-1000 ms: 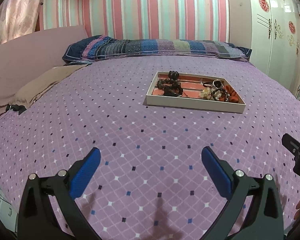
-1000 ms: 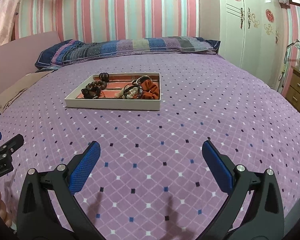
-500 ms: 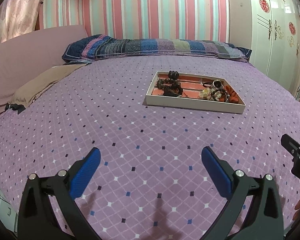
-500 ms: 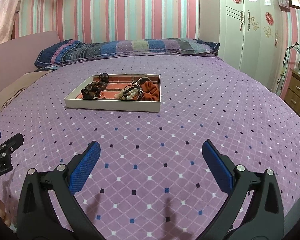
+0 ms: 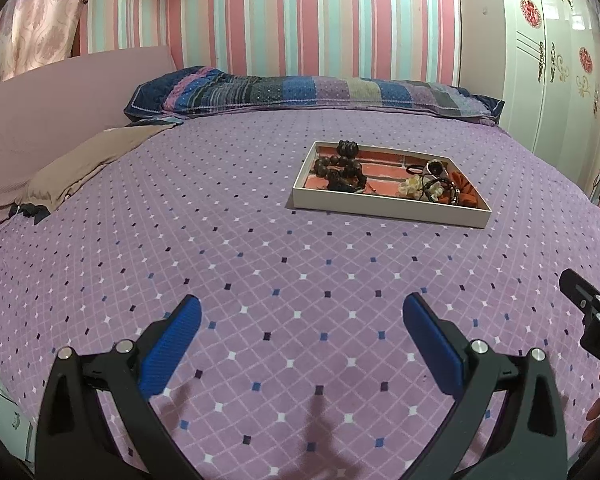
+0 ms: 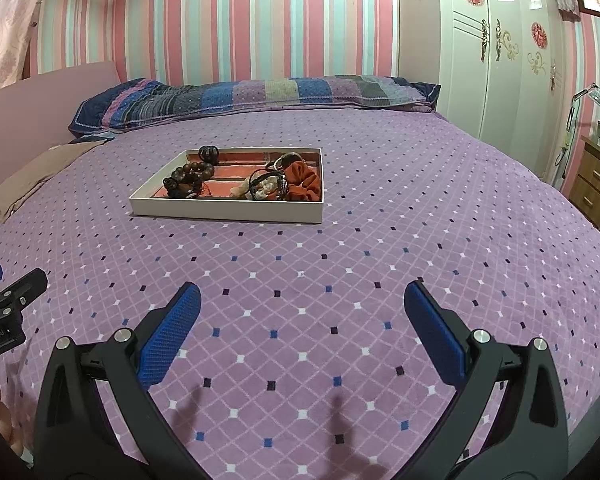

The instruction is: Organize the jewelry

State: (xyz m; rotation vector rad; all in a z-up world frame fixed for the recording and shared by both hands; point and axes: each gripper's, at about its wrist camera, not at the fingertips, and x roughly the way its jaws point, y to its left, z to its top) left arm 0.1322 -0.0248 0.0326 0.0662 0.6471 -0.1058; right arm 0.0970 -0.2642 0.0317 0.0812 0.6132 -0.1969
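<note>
Open purple diamond-patterned bedspread (image 6: 340, 280) ahead; only obstacle a shallow white rectangular tray (image 6: 228, 210) of jewelry, mid-bed; striped pillow (image 6: 260, 94) far behind.

The left gripper (image 5: 302, 320) hangs over the purple bedspread (image 5: 228, 240), its blue pads (image 5: 172, 344) spread wide with nothing between them. Far and to the right, a shallow white tray (image 5: 384, 208) lies flat on the bedspread. In the tray's left part sit dark beads (image 5: 342, 168); in its right part lie cream flowers (image 5: 414, 187), black bands and an orange scrunchie (image 5: 462, 188), tangled together. At the right edge, part of the right gripper (image 5: 592, 312) shows. A striped pillow (image 5: 312, 92) lies along the far wall.
</note>
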